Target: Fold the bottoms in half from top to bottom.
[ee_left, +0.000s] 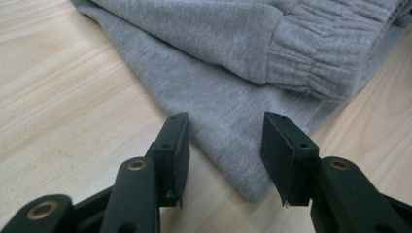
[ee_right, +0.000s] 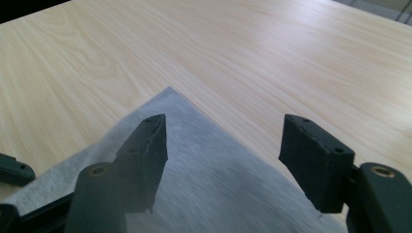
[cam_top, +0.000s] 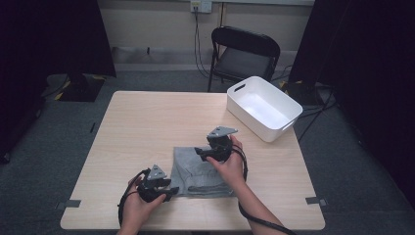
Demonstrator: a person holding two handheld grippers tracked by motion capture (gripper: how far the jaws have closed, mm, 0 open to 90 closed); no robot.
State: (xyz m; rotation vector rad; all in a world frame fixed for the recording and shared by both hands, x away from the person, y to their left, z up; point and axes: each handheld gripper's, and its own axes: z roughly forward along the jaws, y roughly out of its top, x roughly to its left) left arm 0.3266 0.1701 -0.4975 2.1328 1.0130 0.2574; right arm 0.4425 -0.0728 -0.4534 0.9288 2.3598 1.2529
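1. Grey cloth (cam_top: pixel 201 171), folded flat, lies at the lower middle of the high view, on the near part of the wooden table (cam_top: pixel 147 127).
2. My left gripper (ee_left: pixel 224 150) sits at the cloth's lower-left corner; its jaws stand spread, astride the corner's edge, and pinch nothing yet. I judge that I have lined it up to take that corner.
3. My right gripper (ee_right: pixel 223 160) hovers over the cloth's upper edge, jaws spread wide, with nothing between the pads; a pointed corner lies just ahead of them.
4. An elastic waistband (ee_left: pixel 320 63) shows at the upper right of the left gripper view, so I take this for folded trousers.
5. An empty white bin (cam_top: pixel 264 107) waits at the upper right, well apart from the cloth; probably it is where the cloth goes.
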